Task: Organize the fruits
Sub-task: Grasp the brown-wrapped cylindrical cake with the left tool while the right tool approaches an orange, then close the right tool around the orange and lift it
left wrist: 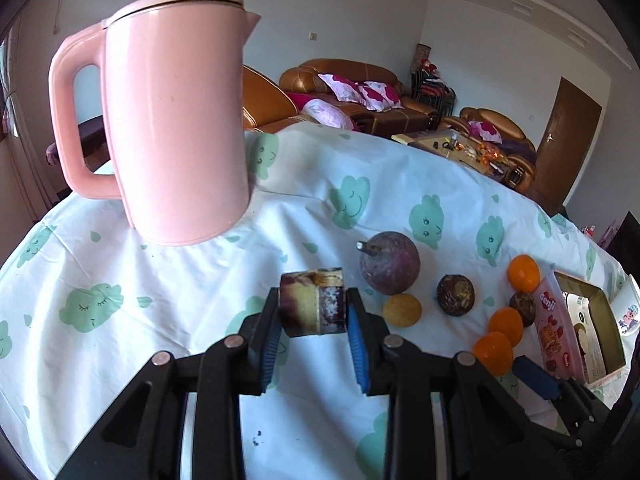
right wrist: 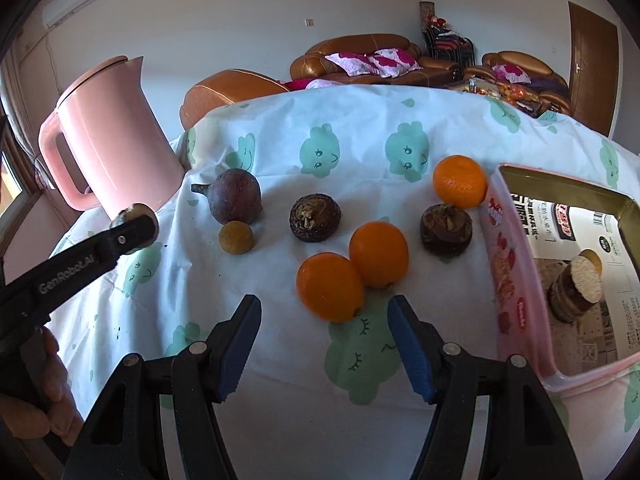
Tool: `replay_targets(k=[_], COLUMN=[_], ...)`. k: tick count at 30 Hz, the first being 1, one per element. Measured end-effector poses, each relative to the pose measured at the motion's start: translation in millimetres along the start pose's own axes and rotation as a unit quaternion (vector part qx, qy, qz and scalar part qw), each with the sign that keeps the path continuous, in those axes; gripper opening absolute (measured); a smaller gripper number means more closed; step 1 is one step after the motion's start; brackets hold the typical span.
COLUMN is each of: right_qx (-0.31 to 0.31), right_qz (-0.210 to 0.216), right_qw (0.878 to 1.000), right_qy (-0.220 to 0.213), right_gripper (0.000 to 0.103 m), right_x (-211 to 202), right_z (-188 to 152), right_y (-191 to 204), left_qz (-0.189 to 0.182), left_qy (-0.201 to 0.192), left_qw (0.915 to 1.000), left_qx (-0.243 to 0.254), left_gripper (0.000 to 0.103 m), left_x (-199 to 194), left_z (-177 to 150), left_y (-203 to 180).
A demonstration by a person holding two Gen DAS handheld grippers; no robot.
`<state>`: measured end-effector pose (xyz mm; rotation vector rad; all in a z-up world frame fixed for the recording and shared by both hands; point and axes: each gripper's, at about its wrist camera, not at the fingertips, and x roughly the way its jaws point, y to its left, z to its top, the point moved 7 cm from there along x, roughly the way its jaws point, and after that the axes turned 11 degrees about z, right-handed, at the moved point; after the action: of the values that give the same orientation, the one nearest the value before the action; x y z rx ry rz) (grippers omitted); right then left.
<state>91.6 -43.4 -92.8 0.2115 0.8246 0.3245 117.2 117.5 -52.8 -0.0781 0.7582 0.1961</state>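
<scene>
1. Left tongs [left wrist: 313, 322]: closed on a short sugarcane piece [left wrist: 312, 304]. Both blue pads press its 2 flat cut ends, so its long axis runs across the tongs, from one jaw to the other. It looks lifted clear of the surface [left wrist: 168, 280], though contact underneath cannot be fully ruled out.
2. Right tongs [right wrist: 324, 350]: jaws apart, nothing between them, hovering over the cloth.
3. Key relation for the left hand: the tin box [left wrist: 600, 312] lies to the right of the left tongs, well apart, with the loose fruit between. From the right wrist view the box [right wrist: 516, 280] already holds 1 similar cane piece [right wrist: 576, 292], lying tilted with a pale cut face up.
4. Judgement: the carry to the box crosses over the fruit, so the held piece likely needs height to clear it.
5. Key relation for the right hand: the nearest orange [right wrist: 330, 287] sits just ahead of the open jaws, roughly centred and slightly toward the left jaw. A second orange [right wrist: 379, 254] touches it behind; a third orange [right wrist: 460, 181] is near the box wall.
6. Right tongs are nearer the oranges and the box; left tongs are nearer the pink kettle [left wrist: 176, 120].
7. Also on the cloth: a purple round fruit [right wrist: 236, 196], a small yellow-brown fruit [right wrist: 236, 237] beside it, and 2 dark brown corms [right wrist: 315, 217].
</scene>
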Motion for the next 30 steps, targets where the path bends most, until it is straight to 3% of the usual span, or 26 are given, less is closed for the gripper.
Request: replay_targets(k=[5, 9, 16, 22, 27, 30], right_qx=[0.017, 0.015, 0.002, -0.057, -0.089, -0.084], right_qz=[0.005, 0.003, 0.037, 0.037, -0.033, -0.072], right_qw=[1.000, 1.000, 0.999, 0.995, 0.985, 0.979], right_qy=[0.013, 0.015, 0.007, -0.069, -0.146, -0.169], right_gripper=[0.066, 0.038, 0.037, 0.037, 0.037, 0.037], right_x=[15, 14, 1, -52, -101, -121], right_z=[5, 6, 1, 6, 16, 21], right_y=[-1, -2, 3, 13, -18, -45], left_qz=[-0.005, -0.005, -0.002, -0.026, -0.052, -0.073], left_qy=[0.000, -0.001, -0.012, -0.039, -0.068, -0.074], left_qw=[1.0000, 1.0000, 0.9998, 0.9986, 0.9957, 0.9938], left_qx=[-0.005, 0.005, 0.012, 0.026, 0.037, 0.039], left_gripper=[0.033, 0.033, 0.033, 0.033, 0.033, 0.033], left_x=[0, 0, 0, -8, -20, -26], left_z=[1, -2, -3, -3, -5, -8], left_y=[1, -4, -10, -25, -44, -58])
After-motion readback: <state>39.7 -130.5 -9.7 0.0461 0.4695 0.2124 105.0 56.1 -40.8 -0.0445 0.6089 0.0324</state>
